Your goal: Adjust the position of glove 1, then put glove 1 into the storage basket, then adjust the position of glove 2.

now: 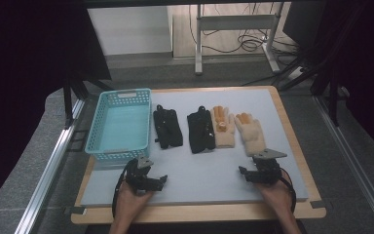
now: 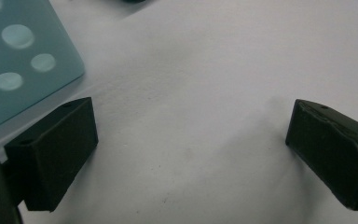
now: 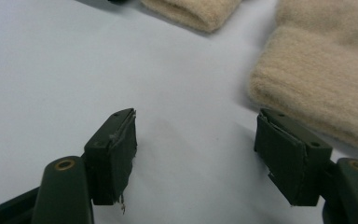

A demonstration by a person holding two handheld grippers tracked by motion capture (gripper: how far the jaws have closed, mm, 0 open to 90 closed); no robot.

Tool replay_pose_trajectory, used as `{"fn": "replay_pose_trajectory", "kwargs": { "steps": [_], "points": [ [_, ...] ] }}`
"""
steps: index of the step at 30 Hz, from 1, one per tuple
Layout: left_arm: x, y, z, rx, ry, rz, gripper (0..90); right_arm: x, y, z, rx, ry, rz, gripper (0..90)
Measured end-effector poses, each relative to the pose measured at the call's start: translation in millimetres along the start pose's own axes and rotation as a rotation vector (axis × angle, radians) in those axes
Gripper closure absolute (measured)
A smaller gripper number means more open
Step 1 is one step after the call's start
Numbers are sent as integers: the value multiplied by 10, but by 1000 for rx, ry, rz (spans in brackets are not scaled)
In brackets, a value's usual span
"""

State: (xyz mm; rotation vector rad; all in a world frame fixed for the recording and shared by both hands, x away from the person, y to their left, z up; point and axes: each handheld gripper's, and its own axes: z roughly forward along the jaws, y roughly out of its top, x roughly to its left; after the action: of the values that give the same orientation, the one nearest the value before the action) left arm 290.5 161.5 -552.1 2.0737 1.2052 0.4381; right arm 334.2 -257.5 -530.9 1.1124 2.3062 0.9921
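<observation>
Beige knit glove [image 1: 252,133], lying right of the basket [image 1: 120,124], is looking soft, light, floppy; pinching its cuff seems best. Right hand-held gripper [image 1: 254,174] and left hand-held gripper [image 1: 152,182] are both gaping empty.

Two beige gloves [image 1: 224,127] [image 1: 251,134] lie flat side by side, fingers pointing away. The right one's cuff [image 3: 317,88] lies just beside the right gripper [image 3: 196,144].

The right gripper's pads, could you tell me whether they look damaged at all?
Yes: on the right gripper, the pads look worn, their lining peeling at the edges with a loose shred hanging below.
</observation>
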Motion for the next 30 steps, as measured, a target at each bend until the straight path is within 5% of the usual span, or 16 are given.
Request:
{"fn": "replay_pose_trajectory", "kwargs": {
  "steps": [30],
  "points": [
    [3, -4, -9, 7, 2, 10, 29, 6, 12, 9, 10, 15, -3, 239]
  ]
}}
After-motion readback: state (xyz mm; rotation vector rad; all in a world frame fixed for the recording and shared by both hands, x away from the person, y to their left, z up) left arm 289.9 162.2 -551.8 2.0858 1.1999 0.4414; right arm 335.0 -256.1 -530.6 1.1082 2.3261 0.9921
